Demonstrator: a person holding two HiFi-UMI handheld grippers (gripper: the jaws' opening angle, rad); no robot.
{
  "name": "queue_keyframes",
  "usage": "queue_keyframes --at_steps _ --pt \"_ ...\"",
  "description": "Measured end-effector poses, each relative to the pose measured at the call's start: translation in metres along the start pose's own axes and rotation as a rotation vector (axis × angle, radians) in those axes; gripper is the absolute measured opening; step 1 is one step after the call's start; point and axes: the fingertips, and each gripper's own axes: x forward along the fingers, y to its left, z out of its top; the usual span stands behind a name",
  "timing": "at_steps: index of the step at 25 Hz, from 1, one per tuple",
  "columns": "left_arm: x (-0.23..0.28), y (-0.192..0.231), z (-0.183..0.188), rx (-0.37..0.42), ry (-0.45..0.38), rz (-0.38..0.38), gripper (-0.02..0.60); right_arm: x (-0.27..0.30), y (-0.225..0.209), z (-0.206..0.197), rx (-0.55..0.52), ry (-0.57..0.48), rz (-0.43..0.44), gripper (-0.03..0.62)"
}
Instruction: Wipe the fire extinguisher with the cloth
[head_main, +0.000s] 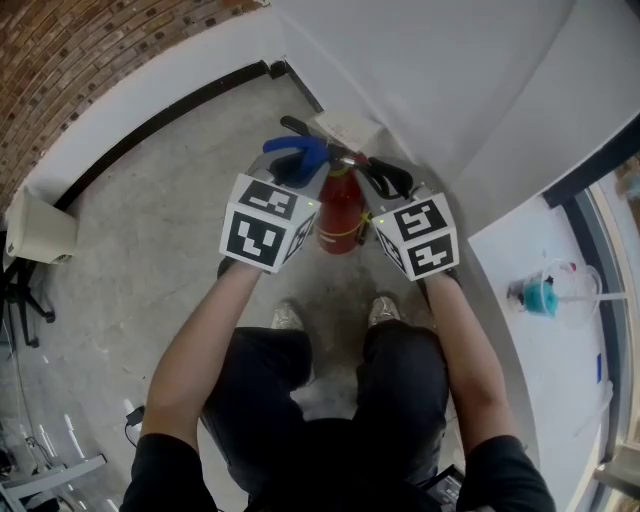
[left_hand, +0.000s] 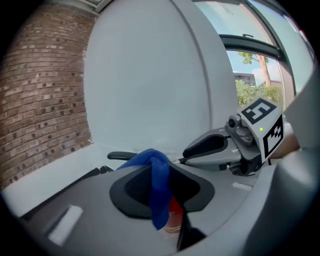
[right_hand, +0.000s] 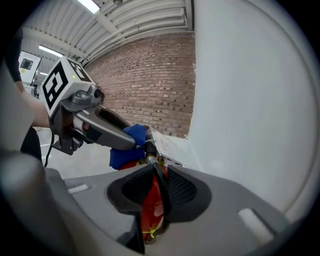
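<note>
Wiping is being begun: the blue cloth is being pinched by the left claw atop the fire extinguisher, standing on the floor by the wall; its hose is being clamped by the right claw. Pressing the cloth down the red body is probably being called for next

an industrial hall: brick wall, bare concrete floor, ribbed metal ceiling with strip lights.
</note>
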Motion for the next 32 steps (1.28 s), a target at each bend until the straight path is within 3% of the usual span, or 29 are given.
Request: queue_keyframes --at_steps 3,8,11,16,21,27,32 --pt "0.001 -0.007 0.001 0.035 0.016 0.001 0.095 0.001 0.003 0.001 -0.018 0.014 -0.011 0.087" --pt "-0.009 -0.007 -0.01 -0.006 0.003 0.033 0.095 0.003 0.015 0.0 -0.006 -0.004 -0.038 0.087" --pt "-0.015 -0.018 -0.006 -0.048 -0.055 0.028 0.095 -0.003 0.017 0.001 -0.011 -0.023 -0.046 0.082" --pt "0.002 -0.052 0.01 0.009 -0.08 -0.021 0.095 -0.014 -0.001 -0.003 0.02 -0.022 -0.04 0.003" --pt "0.031 -0.069 0.018 -0.093 -0.059 -0.071 0.095 -0.026 -0.01 -0.012 0.063 -0.02 -0.044 0.002" --pt "0.021 -0.043 0.014 -0.031 -0.042 0.078 0.094 -0.024 -0.007 -0.018 0.054 -0.027 0.004 0.002" --pt "0.005 -0.01 0.015 -0.05 -0.057 0.118 0.094 -0.02 0.002 -0.013 0.067 -0.045 0.038 0.003"
